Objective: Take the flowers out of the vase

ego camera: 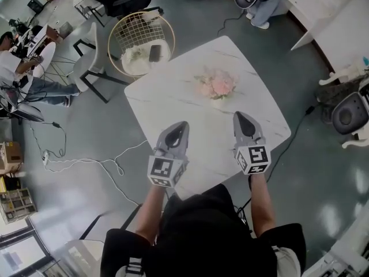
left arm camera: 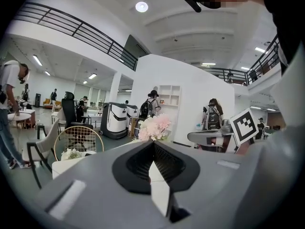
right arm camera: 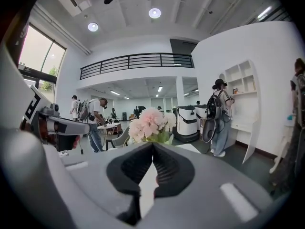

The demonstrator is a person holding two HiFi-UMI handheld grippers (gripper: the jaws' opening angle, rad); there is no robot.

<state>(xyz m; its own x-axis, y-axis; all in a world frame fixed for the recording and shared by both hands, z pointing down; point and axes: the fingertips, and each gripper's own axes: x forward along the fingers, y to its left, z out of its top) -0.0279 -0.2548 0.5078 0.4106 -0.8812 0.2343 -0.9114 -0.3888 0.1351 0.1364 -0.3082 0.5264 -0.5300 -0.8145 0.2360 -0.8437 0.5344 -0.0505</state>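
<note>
A bunch of pale pink flowers stands in a small white vase near the middle of the white marble table. Both grippers hover over the table's near part, pointing at the flowers and still apart from them. My left gripper has its jaws together with nothing in them, and so does my right gripper. In the left gripper view the flowers show just above the shut tips. In the right gripper view the flowers rise right behind the shut tips.
A round gold wire basket table holding white flowers stands beyond the table's far left corner, with a grey chair beside it. Cables trail over the floor at left. People and white service robots stand further off.
</note>
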